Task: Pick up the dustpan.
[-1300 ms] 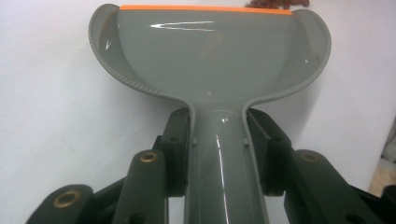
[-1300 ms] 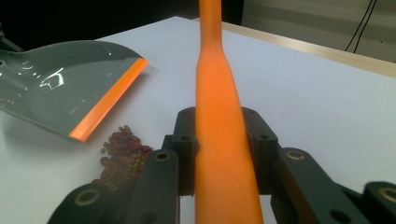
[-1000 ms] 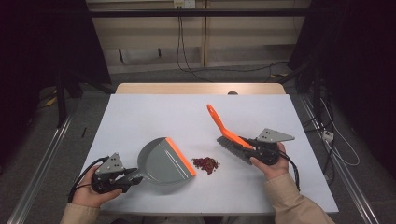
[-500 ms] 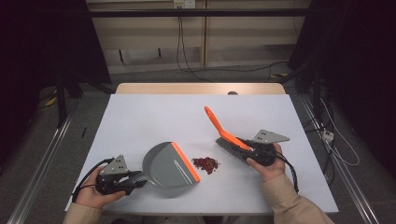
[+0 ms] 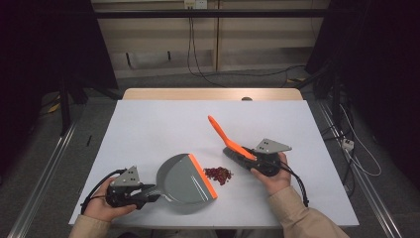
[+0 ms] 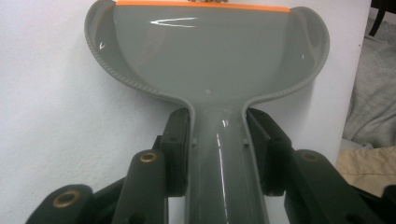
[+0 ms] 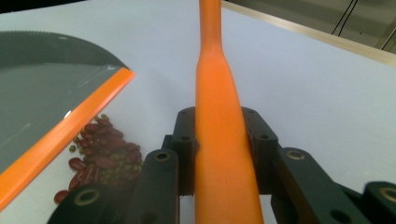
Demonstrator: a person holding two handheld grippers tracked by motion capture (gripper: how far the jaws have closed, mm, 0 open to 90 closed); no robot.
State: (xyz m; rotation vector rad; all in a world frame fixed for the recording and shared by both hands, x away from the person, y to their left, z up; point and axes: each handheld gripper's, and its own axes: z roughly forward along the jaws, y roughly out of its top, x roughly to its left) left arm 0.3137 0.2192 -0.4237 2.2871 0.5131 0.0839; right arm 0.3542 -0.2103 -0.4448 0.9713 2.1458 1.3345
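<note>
Both forearms reach in low over the white table (image 5: 148,124). The left gripper (image 5: 148,194) pinches the grey dustpan (image 5: 185,183) by its handle, the pan lying flat with its orange lip (image 5: 202,176) just beside a small pile of beans (image 5: 218,174). The right gripper (image 5: 250,159) clamps the orange brush handle (image 5: 225,136), which slants up and away. The right gripper view shows red and green beans (image 7: 100,154) touching the lip (image 7: 65,135).

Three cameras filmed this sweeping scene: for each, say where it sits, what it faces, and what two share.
High view: above the table's near side, looking forward and down; both forearms, left gripper, right gripper.
Left gripper view: rides the left gripper, facing the dustpan.
Right gripper view: rides the right gripper, along the brush handle.
Shared: dustpan, beans.
</note>
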